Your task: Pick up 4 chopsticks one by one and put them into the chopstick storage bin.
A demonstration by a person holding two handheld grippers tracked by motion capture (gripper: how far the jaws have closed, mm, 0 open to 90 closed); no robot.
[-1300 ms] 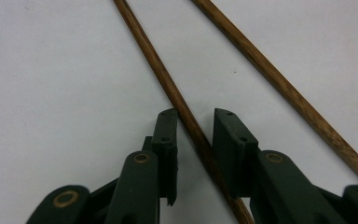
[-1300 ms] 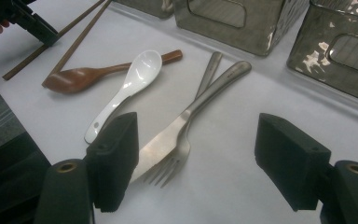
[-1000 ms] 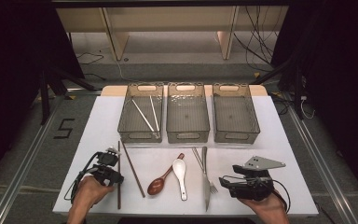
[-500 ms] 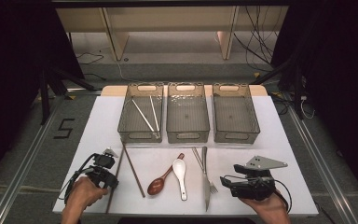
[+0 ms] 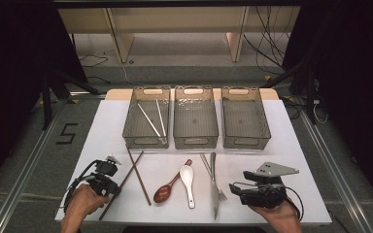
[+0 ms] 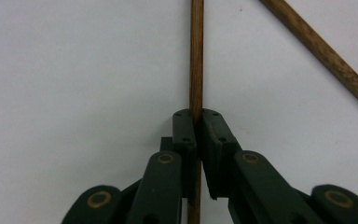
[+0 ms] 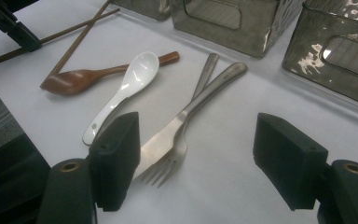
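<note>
My left gripper (image 5: 112,183) (image 6: 196,119) sits at the table's front left, shut on a wooden chopstick (image 5: 125,180) (image 6: 196,56). Its jaws have just been closing, and the stick runs straight up between the pads. A second wooden chopstick (image 5: 143,187) (image 6: 326,51) crosses the held one on the white table. At the front right, my right gripper (image 5: 235,191) (image 7: 198,158) stands open and holds nothing. A fork (image 5: 222,194) (image 7: 161,172) and a knife (image 5: 213,184) (image 7: 223,77) lie just ahead of its jaws.
A wooden spoon (image 5: 164,192) (image 7: 65,81) and a white ceramic spoon (image 5: 188,177) (image 7: 135,74) lie mid-table. Three grey bins stand at the back: the left bin (image 5: 145,141) holds metal chopsticks (image 5: 150,121), beside the middle bin (image 5: 195,141) and right bin (image 5: 246,143).
My left gripper's jaws have closed onto the wooden chopstick, and the stick now slants across the other one. The right gripper has stayed where it was.
</note>
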